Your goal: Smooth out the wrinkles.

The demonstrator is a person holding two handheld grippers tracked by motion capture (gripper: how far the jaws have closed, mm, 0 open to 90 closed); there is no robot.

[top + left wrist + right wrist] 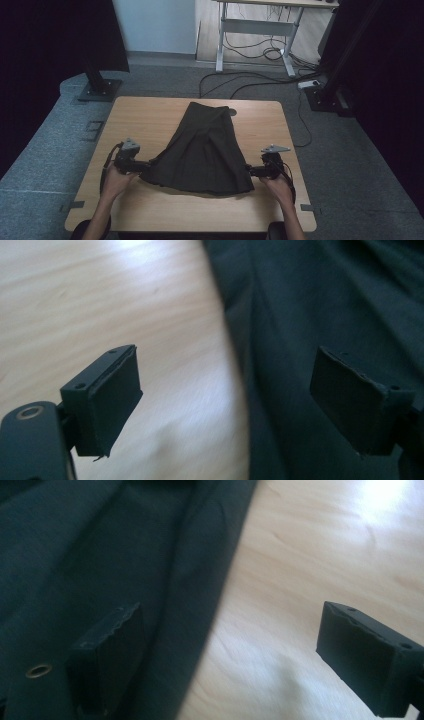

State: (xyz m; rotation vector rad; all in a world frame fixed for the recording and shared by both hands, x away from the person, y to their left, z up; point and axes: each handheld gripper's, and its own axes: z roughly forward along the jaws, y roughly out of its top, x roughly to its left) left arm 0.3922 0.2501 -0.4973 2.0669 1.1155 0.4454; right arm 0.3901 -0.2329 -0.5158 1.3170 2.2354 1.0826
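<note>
Skirt (202, 150) is lying flat mid-table, unfolded; left gripper (145, 165) at nine o'clock, right gripper (251, 171) at three, both jaws released, grasping nothing.

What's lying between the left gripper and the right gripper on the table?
The dark skirt spreads between the left gripper and right gripper, seen in the high view.

Grey carpet (350, 165), white-legged desk (260, 30) — trailing floor cables (260, 80)
</note>
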